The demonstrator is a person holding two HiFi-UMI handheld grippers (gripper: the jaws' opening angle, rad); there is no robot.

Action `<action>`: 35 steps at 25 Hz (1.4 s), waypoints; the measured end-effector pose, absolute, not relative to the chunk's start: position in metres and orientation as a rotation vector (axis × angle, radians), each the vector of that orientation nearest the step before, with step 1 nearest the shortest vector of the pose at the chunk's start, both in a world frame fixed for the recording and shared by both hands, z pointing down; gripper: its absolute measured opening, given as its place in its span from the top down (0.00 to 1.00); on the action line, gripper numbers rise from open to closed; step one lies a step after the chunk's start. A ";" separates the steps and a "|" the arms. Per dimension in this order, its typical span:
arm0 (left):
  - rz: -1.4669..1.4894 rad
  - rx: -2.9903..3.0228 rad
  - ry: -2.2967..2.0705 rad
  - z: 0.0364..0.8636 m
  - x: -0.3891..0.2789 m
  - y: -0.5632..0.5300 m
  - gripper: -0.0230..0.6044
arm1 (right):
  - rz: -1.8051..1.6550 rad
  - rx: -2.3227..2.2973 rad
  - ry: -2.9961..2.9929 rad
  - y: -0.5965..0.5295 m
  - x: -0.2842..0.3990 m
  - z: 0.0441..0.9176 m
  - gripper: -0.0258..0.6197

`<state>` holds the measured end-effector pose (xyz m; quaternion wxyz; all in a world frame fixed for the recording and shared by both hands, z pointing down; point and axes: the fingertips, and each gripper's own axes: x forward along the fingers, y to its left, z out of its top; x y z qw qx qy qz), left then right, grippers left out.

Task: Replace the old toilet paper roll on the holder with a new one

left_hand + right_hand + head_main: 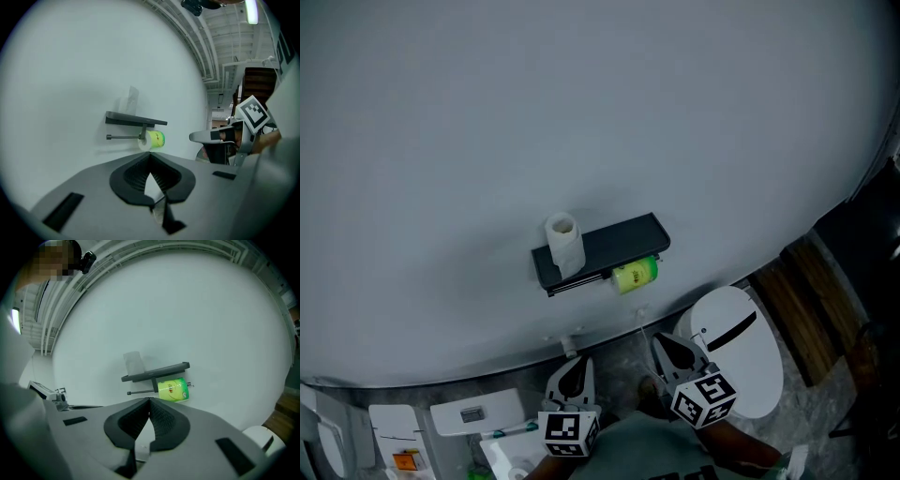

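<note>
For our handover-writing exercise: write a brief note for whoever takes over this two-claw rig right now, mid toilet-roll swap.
Left claw: shut, empty, low before the wall. Right claw: shut, empty, beside it.
Green-wrapped paper roll hangs on the thin metal bar under the dark wall shelf; plain white paper roll stands upright on the shelf's left end.
Done: unclear; neither roll is held.
Left: probably swap the rolls, if the white one is new.

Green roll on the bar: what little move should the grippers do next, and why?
Probably open the right gripper and reach toward the green roll: both it and the left gripper are shut, empty and short of the holder, and that roll fills the bar.
</note>
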<state>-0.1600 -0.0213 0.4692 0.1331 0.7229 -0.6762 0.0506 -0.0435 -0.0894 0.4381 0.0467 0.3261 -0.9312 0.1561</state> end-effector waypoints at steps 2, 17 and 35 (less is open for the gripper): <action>0.138 2.090 -1.969 0.469 -0.158 -0.017 0.96 | 0.456 1.000 -2.837 -0.085 -0.039 0.437 0.94; 0.181 2.171 -1.938 0.455 -0.048 -0.016 0.96 | 0.272 0.974 -2.846 -0.061 0.061 0.438 0.94; 0.370 2.139 -1.951 0.466 0.149 0.031 0.96 | 0.306 0.928 -2.921 -0.028 0.249 0.448 0.94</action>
